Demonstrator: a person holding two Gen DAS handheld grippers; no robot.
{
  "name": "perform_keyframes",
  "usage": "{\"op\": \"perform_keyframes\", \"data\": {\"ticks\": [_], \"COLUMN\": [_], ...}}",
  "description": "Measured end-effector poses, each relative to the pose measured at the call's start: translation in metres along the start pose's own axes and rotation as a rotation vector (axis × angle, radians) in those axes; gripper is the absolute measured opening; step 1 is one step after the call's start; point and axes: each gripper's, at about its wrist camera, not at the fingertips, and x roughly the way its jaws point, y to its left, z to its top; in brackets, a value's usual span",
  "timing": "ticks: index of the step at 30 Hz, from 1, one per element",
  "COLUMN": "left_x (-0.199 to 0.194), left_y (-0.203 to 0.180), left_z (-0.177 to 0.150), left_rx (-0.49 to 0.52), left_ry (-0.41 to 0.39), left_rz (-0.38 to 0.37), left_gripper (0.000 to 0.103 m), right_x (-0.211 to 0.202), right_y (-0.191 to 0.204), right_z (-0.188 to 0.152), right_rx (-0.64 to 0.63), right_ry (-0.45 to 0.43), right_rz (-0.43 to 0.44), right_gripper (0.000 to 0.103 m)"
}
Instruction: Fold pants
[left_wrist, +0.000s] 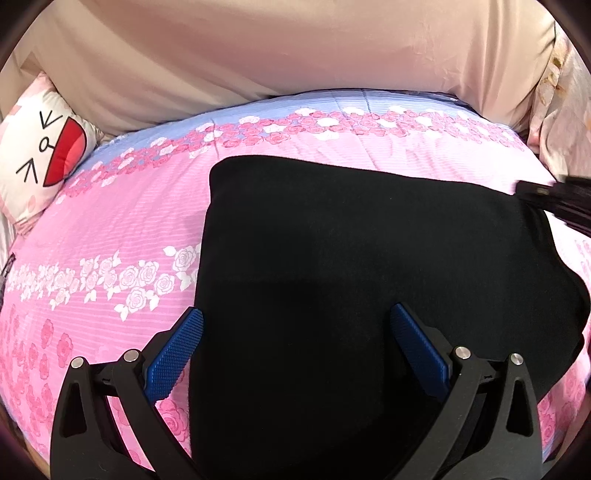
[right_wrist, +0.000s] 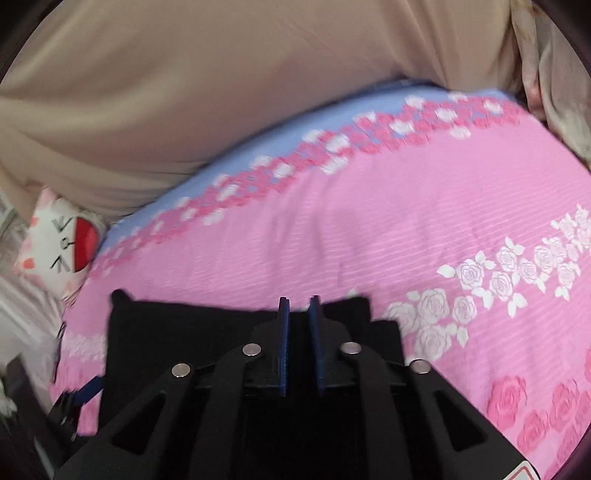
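The black pants (left_wrist: 351, 266) lie folded into a thick rectangle on a pink floral bedspread (left_wrist: 122, 221). My left gripper (left_wrist: 295, 325) is open, its blue pads apart over the near edge of the pants, holding nothing. My right gripper shows at the right edge of the left wrist view (left_wrist: 554, 195), at the pants' far right corner. In the right wrist view the pants (right_wrist: 184, 332) lie under my right gripper (right_wrist: 299, 306), whose blue pads stand nearly together with a narrow gap. I cannot tell if cloth is pinched between them.
A white cat-face pillow (left_wrist: 44, 147) lies at the bed's far left; it also shows in the right wrist view (right_wrist: 62, 243). A beige sheet (left_wrist: 277, 48) covers the back. A pale floral cushion (left_wrist: 561, 122) is at the far right.
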Motion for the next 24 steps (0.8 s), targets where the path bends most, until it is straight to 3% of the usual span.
{"op": "perform_keyframes", "data": {"ticks": [3, 4, 5, 7, 9, 13, 19, 21, 22, 24], "left_x": [0.001, 0.001, 0.001, 0.0, -0.005, -0.024, -0.029, -0.024, -0.023, -0.022], "left_y": [0.001, 0.001, 0.001, 0.001, 0.003, 0.019, 0.051, 0.054, 0.055, 0.053], "left_z": [0.0, 0.0, -0.001, -0.002, -0.003, -0.009, -0.019, -0.019, -0.019, -0.019], "left_rx": [-0.002, -0.002, 0.0, 0.004, 0.004, -0.018, -0.089, -0.105, -0.107, -0.1], "left_ry": [0.001, -0.001, -0.005, -0.009, -0.014, -0.035, 0.001, 0.026, 0.03, 0.035], "left_rz": [-0.011, -0.012, -0.014, -0.02, -0.029, -0.028, 0.031, 0.033, 0.03, 0.043], "left_gripper": [0.098, 0.098, 0.098, 0.098, 0.098, 0.098, 0.098, 0.098, 0.098, 0.098], "right_x": [-0.018, -0.012, -0.007, -0.019, -0.043, -0.077, -0.064, -0.053, -0.051, -0.056], "right_y": [0.011, 0.007, 0.002, -0.016, -0.021, -0.017, -0.01, -0.012, -0.016, -0.02], "right_z": [-0.033, -0.046, -0.051, -0.057, -0.056, -0.063, -0.091, -0.095, -0.095, -0.09], "right_rx": [-0.078, -0.111, -0.117, -0.027, 0.024, -0.031, -0.074, -0.109, -0.099, -0.032], "right_ry": [0.02, 0.045, 0.044, 0.012, -0.025, -0.052, 0.014, 0.018, 0.026, 0.03], "right_rz": [0.024, -0.054, -0.087, -0.015, -0.016, -0.062, -0.039, -0.095, -0.11, -0.069], "right_gripper": [0.021, 0.021, 0.014, 0.011, 0.022, 0.024, 0.03, 0.03, 0.036, 0.037]}}
